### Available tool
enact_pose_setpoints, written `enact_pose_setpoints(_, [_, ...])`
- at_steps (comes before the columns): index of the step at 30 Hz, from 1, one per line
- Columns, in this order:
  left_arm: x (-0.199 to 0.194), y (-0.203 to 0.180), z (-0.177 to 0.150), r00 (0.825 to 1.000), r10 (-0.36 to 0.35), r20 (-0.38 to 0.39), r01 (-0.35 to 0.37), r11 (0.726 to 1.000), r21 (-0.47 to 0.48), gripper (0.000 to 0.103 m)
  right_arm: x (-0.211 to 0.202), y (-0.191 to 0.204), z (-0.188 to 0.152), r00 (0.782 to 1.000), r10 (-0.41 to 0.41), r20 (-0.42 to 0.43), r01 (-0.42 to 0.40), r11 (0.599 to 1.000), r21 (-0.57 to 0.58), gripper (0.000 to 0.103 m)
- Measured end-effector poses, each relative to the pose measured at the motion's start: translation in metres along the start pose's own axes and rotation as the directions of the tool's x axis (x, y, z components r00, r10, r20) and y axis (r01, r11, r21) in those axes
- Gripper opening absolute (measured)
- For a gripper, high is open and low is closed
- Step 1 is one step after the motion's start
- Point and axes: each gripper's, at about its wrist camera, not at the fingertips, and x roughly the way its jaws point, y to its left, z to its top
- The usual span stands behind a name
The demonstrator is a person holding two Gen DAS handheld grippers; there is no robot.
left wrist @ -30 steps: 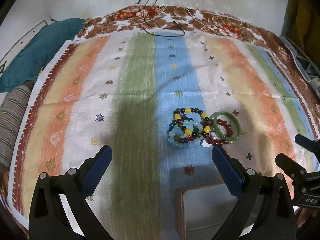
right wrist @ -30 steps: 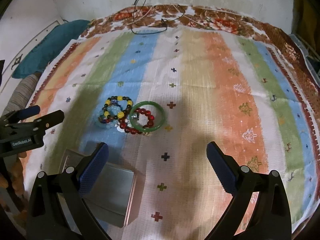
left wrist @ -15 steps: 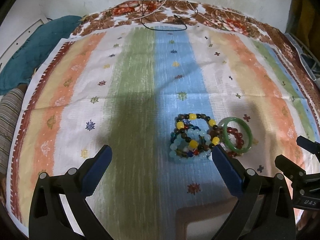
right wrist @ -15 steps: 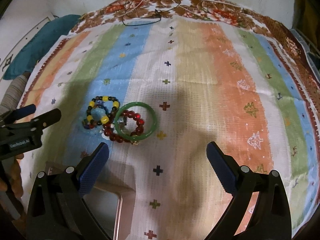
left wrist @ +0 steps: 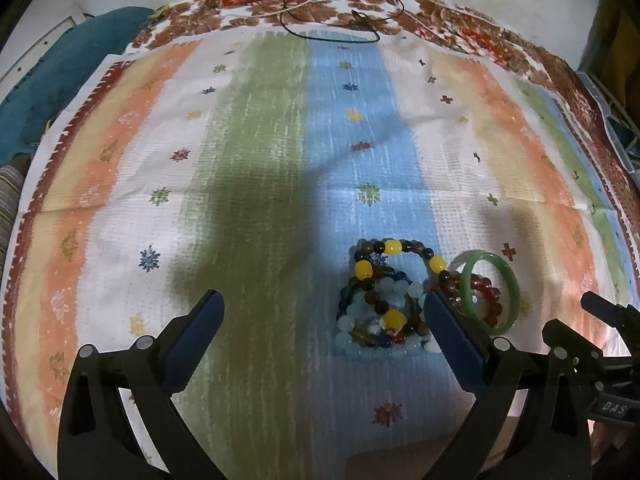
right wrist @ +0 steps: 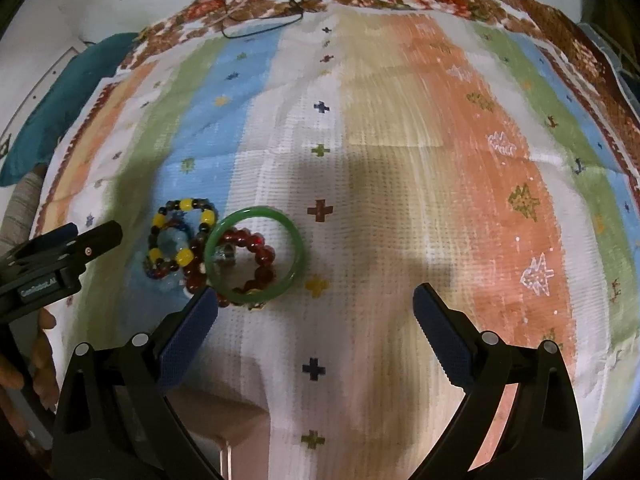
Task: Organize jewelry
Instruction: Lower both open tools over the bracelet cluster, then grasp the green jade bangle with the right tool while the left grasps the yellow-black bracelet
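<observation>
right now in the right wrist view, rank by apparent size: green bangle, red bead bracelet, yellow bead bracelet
1. green bangle, widest ring
2. red bead bracelet and yellow bead bracelet: look alike; the red one is partly hidden by the bangle and gripper, so unranked

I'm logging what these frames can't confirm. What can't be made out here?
- Box: right wrist view, cut off by the bottom edge and the right gripper; contents unseen.
- Bead bracelets: left wrist view, heaped and overlapping, partly behind a finger; count unclear.
- Small silver piece inside the green bangle: too small to identify.
</observation>
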Motion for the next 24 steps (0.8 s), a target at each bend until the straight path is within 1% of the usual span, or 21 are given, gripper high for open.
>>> enact_pose_setpoints(7, [0.014,0.004,0.006,1.0,-0.023,-0.02,0.022,1.0,-0.007,0.097,0.017,-0.002,0.008,1.0,-0.013,-0.023,0.013,1.0,0.013,0.099])
enact_pose_setpoints(10, [0.021,0.005,0.009,0.999,-0.027,-0.033,0.026,1.0,-0.012,0.093,0.022,-0.002,0.012,0.999,-0.024,-0.028,0.024,1.0,0.014,0.099])
enact_pose_setpoints(19, [0.038,-0.003,0.016,0.999,-0.022,-0.049,0.023,0.999,0.027,0.081,0.037,-0.003,0.019,0.998,-0.052,-0.039,0.052,0.999,0.008,0.099])
enact_pose_setpoints(21, [0.042,-0.005,0.018,0.998,-0.025,-0.054,0.027,0.999,0.031,0.079,0.042,-0.004,0.02,0.997,-0.054,-0.049,0.055,0.998,0.011,0.095])
enact_pose_setpoints(22, [0.043,-0.005,0.019,0.998,-0.026,-0.055,0.028,0.999,0.031,0.077,0.044,-0.005,0.02,0.997,-0.055,-0.056,0.056,0.998,0.012,0.087])
enact_pose_setpoints(23, [0.045,-0.006,0.019,0.998,-0.026,-0.057,0.028,0.999,0.032,0.074,0.047,-0.005,0.021,0.996,-0.057,-0.063,0.058,0.998,0.011,0.084])
enact_pose_setpoints(24, [0.048,-0.007,0.02,0.998,-0.022,-0.061,0.025,0.999,0.039,0.072,0.048,-0.006,0.021,0.996,-0.058,-0.067,0.059,0.998,0.012,0.084])
